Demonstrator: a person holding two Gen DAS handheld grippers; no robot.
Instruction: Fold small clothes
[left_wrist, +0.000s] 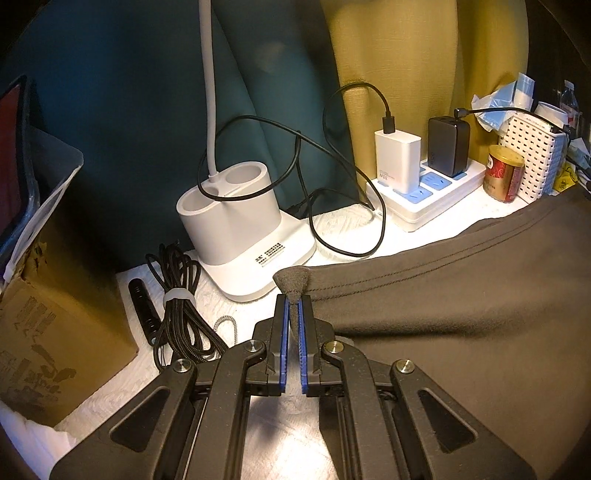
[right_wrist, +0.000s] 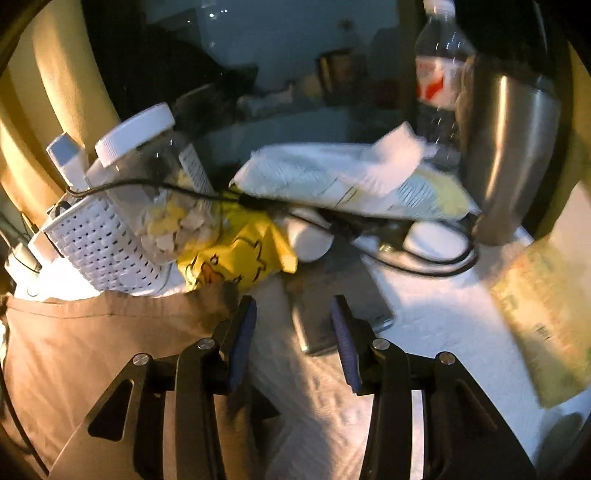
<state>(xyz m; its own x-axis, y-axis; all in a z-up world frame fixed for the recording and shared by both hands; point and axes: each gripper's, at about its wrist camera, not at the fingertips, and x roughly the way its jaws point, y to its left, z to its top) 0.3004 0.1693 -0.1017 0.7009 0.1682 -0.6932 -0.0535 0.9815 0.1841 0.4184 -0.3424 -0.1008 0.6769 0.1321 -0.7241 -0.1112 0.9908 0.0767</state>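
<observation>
The left hand-held gripper (left_wrist: 293, 310) is clamped on a corner of the brown garment (left_wrist: 461, 295), which spreads over the right half of the frame on the worktop (left_wrist: 332, 225). The right hand-held gripper (right_wrist: 291, 321) stands open with nothing between its pads, the garment's edge just left of it. This looks like the grasping step of a fold; next, the right likely needs to close on that near corner. White textured covering, lamp base (left_wrist: 236, 221), power strip (left_wrist: 424, 192), basket (right_wrist: 107, 243), curtains behind
</observation>
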